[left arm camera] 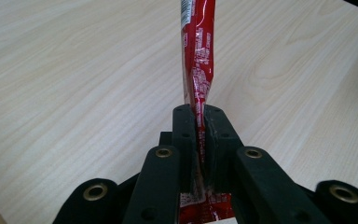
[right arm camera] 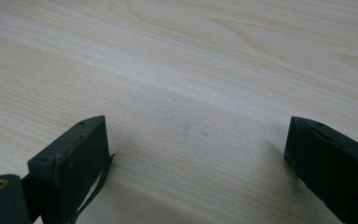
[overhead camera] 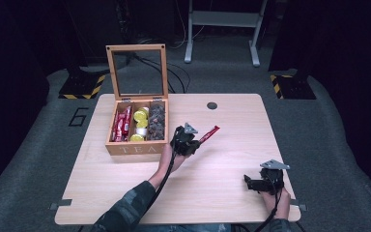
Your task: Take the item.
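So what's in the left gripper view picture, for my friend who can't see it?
The left tool pinches a long, thin red foil packet between its two black jaws. The packet sticks straight out over the pale wooden table.

One wooden tea box [overhead camera: 136, 149], three yellow tubs [overhead camera: 140, 116] inside, one red packet [overhead camera: 209, 134] out, two grippers.

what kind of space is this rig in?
Probably a lab or recording studio, not a home: a lone wooden table on grey carpet, hazard-striped stand bases, and dark surroundings with a metal frame behind.
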`<state>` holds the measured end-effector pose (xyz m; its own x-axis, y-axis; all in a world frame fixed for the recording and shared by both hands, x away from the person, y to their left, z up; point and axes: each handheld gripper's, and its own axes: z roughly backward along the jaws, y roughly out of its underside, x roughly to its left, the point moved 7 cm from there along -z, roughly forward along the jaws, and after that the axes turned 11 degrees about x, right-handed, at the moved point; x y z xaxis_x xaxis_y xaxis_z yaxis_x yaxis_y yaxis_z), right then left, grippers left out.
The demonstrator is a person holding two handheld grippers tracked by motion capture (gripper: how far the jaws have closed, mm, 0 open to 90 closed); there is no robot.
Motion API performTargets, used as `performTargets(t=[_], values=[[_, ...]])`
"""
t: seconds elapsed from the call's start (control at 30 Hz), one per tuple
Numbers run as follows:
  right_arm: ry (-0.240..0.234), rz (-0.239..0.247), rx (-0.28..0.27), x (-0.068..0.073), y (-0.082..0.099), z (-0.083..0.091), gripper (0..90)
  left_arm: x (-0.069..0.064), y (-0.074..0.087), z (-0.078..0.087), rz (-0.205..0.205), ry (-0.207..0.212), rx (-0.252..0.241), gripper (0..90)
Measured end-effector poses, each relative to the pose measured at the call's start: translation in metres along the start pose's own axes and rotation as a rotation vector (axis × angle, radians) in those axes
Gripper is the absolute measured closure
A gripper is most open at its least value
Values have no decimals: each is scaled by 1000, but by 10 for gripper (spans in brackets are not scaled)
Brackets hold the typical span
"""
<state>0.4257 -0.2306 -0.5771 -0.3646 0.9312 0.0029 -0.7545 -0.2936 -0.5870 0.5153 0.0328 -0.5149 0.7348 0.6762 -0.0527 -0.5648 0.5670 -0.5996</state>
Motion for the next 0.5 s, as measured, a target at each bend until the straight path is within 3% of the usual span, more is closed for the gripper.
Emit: performTargets(t=[0.5], values=[[0,0,0,0,0,0,58,1,8,-27,10,-9,55,834]])
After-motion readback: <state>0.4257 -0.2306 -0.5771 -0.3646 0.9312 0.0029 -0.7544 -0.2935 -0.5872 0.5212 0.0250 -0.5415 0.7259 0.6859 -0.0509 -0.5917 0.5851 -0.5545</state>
